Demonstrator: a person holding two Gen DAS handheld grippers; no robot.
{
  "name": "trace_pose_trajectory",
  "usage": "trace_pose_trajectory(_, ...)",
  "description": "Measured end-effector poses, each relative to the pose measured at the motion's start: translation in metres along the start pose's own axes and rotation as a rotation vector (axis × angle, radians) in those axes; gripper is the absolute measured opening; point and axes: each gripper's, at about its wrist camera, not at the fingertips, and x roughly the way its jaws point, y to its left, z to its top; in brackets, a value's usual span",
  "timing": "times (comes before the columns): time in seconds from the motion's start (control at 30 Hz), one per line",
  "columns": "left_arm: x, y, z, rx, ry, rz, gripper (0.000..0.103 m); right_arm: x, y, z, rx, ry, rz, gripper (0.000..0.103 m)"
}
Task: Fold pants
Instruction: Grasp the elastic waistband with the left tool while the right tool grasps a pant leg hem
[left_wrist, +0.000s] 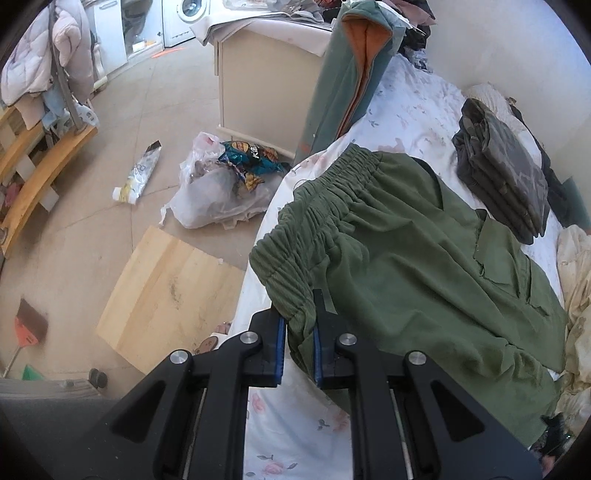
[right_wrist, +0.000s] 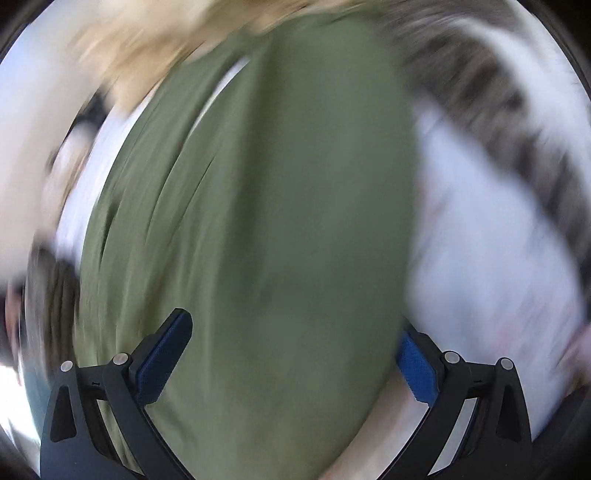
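Left gripper (left_wrist: 298, 334) pinching the waistband corner of the green pants (left_wrist: 417, 251), which lie on the floral bedsheet (left_wrist: 295, 424) at the bed's edge.

Its blue pads are clamped on the elastic's near end, and the pants run away from those fingers toward the far right, past the stack of folded dark clothes (left_wrist: 506, 173). The right gripper (right_wrist: 291, 354) has its fingers wide apart over green cloth; its view is blurred, so I can't tell which part. The left holds the waist end, so I'd guess any fold pivots there.
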Motion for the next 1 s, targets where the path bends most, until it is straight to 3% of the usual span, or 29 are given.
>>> trace_pose_trajectory(0.1,0.002,-0.002,0.000,0.002,-0.001,0.013,0.009,-0.002,-0.009,0.053,0.064,-0.061,-0.028,0.103)
trace_pose_trajectory(0.23,0.007,-0.004,-0.001,0.022,0.001,0.038,0.009,0.006,-0.006,0.105,0.017,-0.086,-0.021,0.103)
trace_pose_trajectory(0.4,0.012,-0.002,-0.002,0.014,0.006,0.070,0.009,0.003,-0.023,0.105,0.105,-0.100,0.007,0.083)
trace_pose_trajectory(0.5,0.015,-0.001,-0.003,0.013,0.005,0.076,0.009,0.006,-0.020,0.110,0.098,-0.113,-0.017,0.058)
trace_pose_trajectory(0.57,0.014,-0.002,-0.003,0.017,0.001,0.079,0.009,0.006,-0.016,0.111,0.079,-0.112,-0.031,0.029)
trace_pose_trajectory(0.6,0.013,-0.002,-0.003,0.018,-0.004,0.081,0.009,0.003,-0.016,0.110,0.078,-0.119,-0.020,0.024)
trace_pose_trajectory(0.63,0.012,-0.002,-0.004,0.020,-0.008,0.082,0.009,-0.001,-0.015,0.109,0.068,-0.132,-0.011,0.010)
trace_pose_trajectory(0.67,0.011,-0.002,-0.004,0.021,-0.011,0.082,0.009,-0.007,-0.014,0.109,0.055,-0.149,-0.015,0.003)
trace_pose_trajectory(0.73,0.009,-0.002,-0.005,0.023,-0.017,0.079,0.009,-0.018,-0.012,0.107,0.043,-0.182,-0.020,0.003)
trace_pose_trajectory(1.0,-0.003,0.007,-0.001,0.006,-0.015,0.041,0.009,-0.087,0.005,0.107,-0.026,-0.373,0.102,0.000)
